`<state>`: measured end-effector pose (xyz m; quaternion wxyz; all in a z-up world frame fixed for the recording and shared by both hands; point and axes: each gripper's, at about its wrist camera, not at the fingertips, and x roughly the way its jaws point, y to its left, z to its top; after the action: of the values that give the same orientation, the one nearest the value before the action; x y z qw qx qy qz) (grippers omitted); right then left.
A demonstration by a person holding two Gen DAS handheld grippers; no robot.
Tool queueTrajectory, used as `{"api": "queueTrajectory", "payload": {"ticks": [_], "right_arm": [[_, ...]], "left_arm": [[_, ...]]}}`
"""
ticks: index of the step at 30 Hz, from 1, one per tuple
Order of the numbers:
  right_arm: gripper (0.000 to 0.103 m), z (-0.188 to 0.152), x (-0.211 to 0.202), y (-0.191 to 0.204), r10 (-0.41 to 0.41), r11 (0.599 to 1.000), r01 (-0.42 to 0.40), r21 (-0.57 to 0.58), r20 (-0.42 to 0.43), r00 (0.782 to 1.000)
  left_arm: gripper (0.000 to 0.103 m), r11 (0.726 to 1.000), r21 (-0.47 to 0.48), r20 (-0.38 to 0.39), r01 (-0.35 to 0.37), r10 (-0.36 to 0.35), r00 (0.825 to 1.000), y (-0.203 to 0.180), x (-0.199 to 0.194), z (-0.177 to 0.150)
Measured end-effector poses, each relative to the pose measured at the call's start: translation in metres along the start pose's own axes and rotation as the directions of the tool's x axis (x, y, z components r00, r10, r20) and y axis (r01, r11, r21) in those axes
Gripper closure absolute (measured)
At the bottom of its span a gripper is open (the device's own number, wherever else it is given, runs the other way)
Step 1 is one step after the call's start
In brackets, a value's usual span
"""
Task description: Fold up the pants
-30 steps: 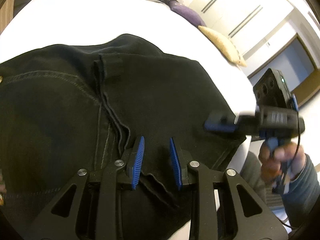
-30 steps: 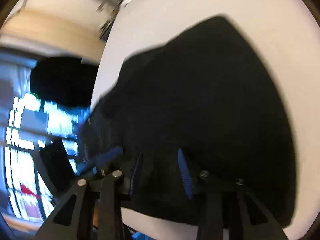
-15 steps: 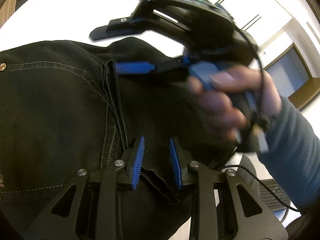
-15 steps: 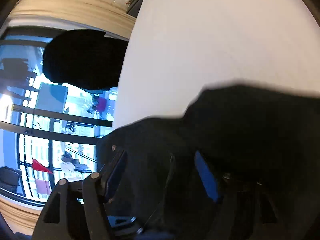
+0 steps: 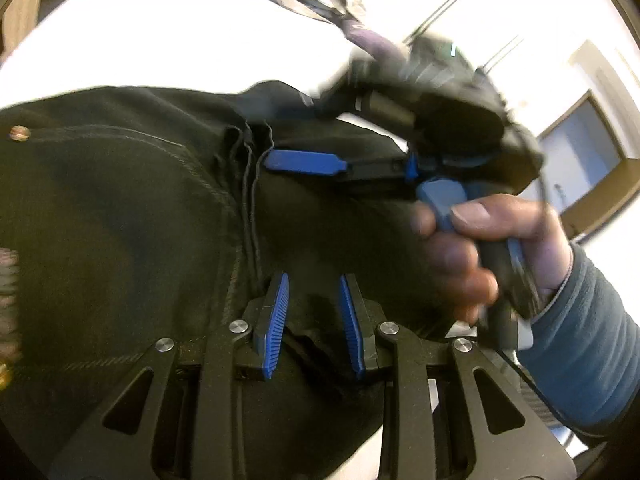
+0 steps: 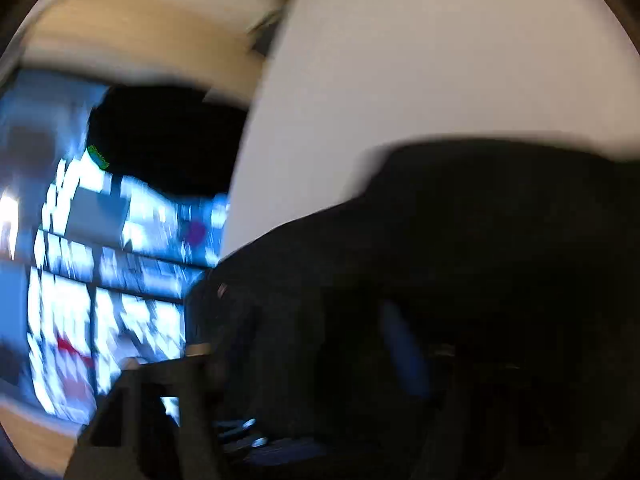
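The black denim pants (image 5: 132, 216) lie spread on the white bed surface (image 5: 168, 40). At the pants' near edge, the left gripper (image 5: 313, 316) pinches a fold of the fabric between its ribbed blue pads. Right of it, over the pants' far edge, the right gripper (image 5: 296, 136), held by a hand (image 5: 480, 248) in a blue-grey sleeve (image 5: 580, 332), is closing around the cloth; whether its pads press yet I cannot tell.

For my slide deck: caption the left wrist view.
Left gripper pinches black pants on a white surface; right gripper closes over the fabric.
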<state>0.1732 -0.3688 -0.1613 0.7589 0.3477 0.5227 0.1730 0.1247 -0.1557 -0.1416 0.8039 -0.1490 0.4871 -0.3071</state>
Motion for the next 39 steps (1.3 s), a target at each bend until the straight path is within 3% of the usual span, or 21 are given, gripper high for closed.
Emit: {"api": "queueTrajectory", "payload": {"ticks": [2,3,4,5,7,8,10,13,14,15,17,20,22,27,34,36,39], "right_arm": [[0.056,-0.001,-0.034,0.002,-0.078,0.997,0.078,-0.002,0.119,0.990],[0.034,-0.007,-0.056,0.006,-0.102,0.994,0.106,-0.011,0.188,0.977],[0.017,-0.014,-0.079,0.011,-0.084,0.996,0.091,-0.013,0.271,0.959],[0.014,-0.015,-0.088,0.018,-0.042,0.999,0.049,-0.015,0.304,0.952],[0.013,-0.029,-0.105,0.024,0.099,0.995,-0.090,-0.043,0.321,0.942],[0.013,-0.036,-0.107,0.028,0.137,0.991,-0.127,-0.053,0.318,0.938],[0.013,-0.047,-0.107,0.029,0.189,0.982,-0.176,-0.071,0.296,0.936],[0.014,-0.067,-0.100,0.020,0.246,0.969,-0.238,-0.064,0.230,0.942],[0.014,-0.079,-0.098,0.017,0.264,0.965,-0.258,-0.056,0.216,0.940],[0.014,-0.070,-0.090,0.013,0.277,0.961,-0.273,-0.048,0.213,0.937],[0.014,-0.077,-0.082,0.014,0.298,0.954,-0.300,-0.021,0.218,0.930],[0.014,-0.078,-0.063,0.015,0.293,0.952,-0.306,0.024,0.225,0.929],[0.014,-0.077,-0.054,0.013,0.296,0.949,-0.312,0.042,0.220,0.930],[0.016,-0.086,-0.053,-0.010,0.278,0.955,-0.291,0.049,0.181,0.943],[0.019,-0.083,-0.045,-0.015,0.303,0.948,-0.315,0.044,0.175,0.937],[0.020,-0.084,-0.045,-0.014,0.307,0.947,-0.318,0.040,0.169,0.936],[0.021,-0.084,-0.046,-0.012,0.317,0.945,-0.326,0.036,0.158,0.935]], "left_arm": [[0.077,0.998,0.003,0.038,-0.066,0.066,0.997,-0.005,-0.023,-0.004],[0.077,0.998,-0.004,0.068,-0.070,0.070,0.995,-0.005,-0.039,-0.006],[0.065,0.997,-0.015,0.091,-0.075,0.076,0.993,-0.003,-0.051,-0.009],[0.032,0.994,-0.039,0.121,-0.098,0.102,0.987,0.001,-0.067,-0.013],[0.015,0.987,-0.111,0.225,-0.119,0.141,0.964,0.011,-0.105,-0.024],[0.015,0.982,-0.149,0.278,-0.112,0.151,0.949,0.017,-0.127,-0.030],[0.015,0.970,-0.205,0.320,-0.130,0.192,0.928,0.029,-0.157,-0.039],[0.015,0.937,-0.315,0.387,-0.152,0.273,0.881,0.052,-0.202,-0.059],[0.015,0.921,-0.360,0.393,-0.149,0.295,0.871,0.066,-0.215,-0.064],[0.015,0.904,-0.402,0.391,-0.143,0.310,0.866,0.076,-0.222,-0.072],[0.015,0.859,-0.498,0.367,-0.119,0.333,0.868,0.101,-0.229,-0.085],[0.015,0.789,-0.613,0.331,-0.036,0.297,0.896,0.136,-0.222,-0.099],[0.015,0.756,-0.654,0.335,0.033,0.251,0.908,0.153,-0.208,-0.103],[0.015,0.686,-0.719,0.319,0.116,0.176,0.931,0.181,-0.169,-0.114],[0.018,0.652,-0.729,0.404,0.208,0.165,0.900,0.202,-0.150,-0.118],[0.027,0.644,-0.728,0.428,0.234,0.161,0.889,0.208,-0.142,-0.118],[0.041,0.583,-0.753,0.464,0.306,0.140,0.875,0.228,-0.128,-0.121]]}}
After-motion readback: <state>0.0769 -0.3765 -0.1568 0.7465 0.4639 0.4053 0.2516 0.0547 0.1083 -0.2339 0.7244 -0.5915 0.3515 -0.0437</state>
